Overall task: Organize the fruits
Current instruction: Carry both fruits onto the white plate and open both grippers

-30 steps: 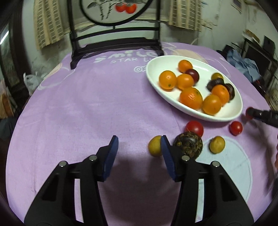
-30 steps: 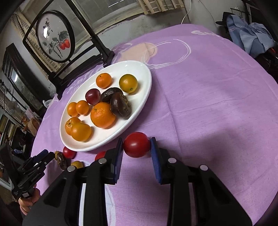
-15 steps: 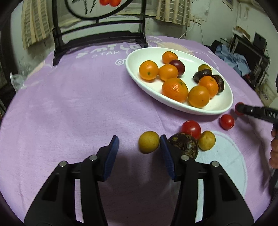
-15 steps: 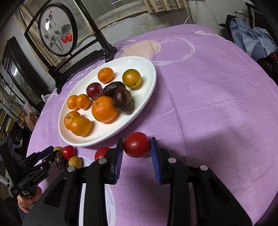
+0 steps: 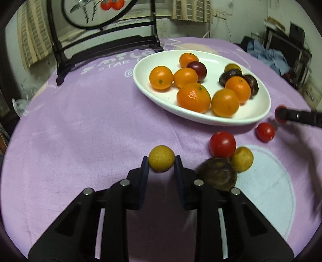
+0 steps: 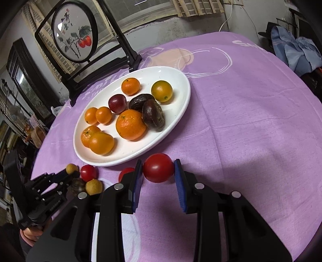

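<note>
It was a lived-in home. A round table (image 6: 251, 104) wore a purple cloth; behind it stood a dark-framed painted screen (image 6: 74, 32), curtained windows (image 5: 191, 10) and, to its right, heaped clothes (image 6: 297, 50).

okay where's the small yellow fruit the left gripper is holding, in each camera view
Left wrist: yellow fruit at lower centre, pinched between the left gripper fingers.
Right wrist: far lower left, at that gripper's tip.
Shared landmark: the white plate, beyond the fruit in both.
</note>
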`<state>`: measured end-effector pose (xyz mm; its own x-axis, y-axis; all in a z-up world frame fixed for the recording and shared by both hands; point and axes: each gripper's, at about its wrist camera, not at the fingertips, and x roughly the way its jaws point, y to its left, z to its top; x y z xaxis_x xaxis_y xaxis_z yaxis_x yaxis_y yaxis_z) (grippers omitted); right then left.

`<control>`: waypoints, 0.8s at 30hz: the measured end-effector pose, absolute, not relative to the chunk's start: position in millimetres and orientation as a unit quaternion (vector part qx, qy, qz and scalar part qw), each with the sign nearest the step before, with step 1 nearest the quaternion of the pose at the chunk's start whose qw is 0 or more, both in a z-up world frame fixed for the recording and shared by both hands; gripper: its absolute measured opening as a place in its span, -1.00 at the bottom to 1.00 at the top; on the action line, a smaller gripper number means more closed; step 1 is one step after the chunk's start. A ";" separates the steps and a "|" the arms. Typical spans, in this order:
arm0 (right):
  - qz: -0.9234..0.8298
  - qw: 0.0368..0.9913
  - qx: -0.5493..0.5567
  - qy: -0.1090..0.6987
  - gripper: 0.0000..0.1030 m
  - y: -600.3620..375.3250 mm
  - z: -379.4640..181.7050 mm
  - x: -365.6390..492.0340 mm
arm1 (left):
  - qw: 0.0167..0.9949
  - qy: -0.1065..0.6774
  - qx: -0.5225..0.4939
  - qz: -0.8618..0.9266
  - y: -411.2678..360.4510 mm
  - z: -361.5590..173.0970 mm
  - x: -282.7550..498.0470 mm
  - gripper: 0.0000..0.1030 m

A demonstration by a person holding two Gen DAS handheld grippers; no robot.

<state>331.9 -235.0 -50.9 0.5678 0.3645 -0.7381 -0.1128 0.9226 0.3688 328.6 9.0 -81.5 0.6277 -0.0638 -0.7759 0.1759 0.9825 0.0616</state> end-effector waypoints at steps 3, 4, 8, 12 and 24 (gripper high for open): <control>0.159 0.874 0.163 0.429 -0.39 -235.6 -39.5 323.3 | 0.910 0.406 0.059 -0.062 11.9 -65.1 314.6 -0.50; 0.166 0.880 0.163 0.414 -0.39 -233.3 -32.8 318.6 | 0.917 0.390 0.057 -0.061 12.2 -56.2 310.5 -0.50; 0.170 0.915 0.125 0.343 -0.39 -216.2 -12.3 306.4 | 0.932 0.351 0.034 -0.078 8.9 -33.7 300.9 -0.50; 0.182 0.932 0.090 0.300 -0.39 -194.8 -7.3 313.3 | 0.943 0.322 0.040 -0.071 -5.9 -18.3 314.8 -0.50; 0.190 0.923 0.087 0.323 -0.18 -181.5 -26.5 376.0 | 0.930 0.361 -0.027 -0.071 -14.6 -27.7 405.4 -0.40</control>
<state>376.0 -181.5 -26.5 0.7191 0.4068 -0.5634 -0.2944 0.9127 0.2833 405.4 -14.6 -27.7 0.7297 -0.1518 -0.6667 0.1131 0.9884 -0.1013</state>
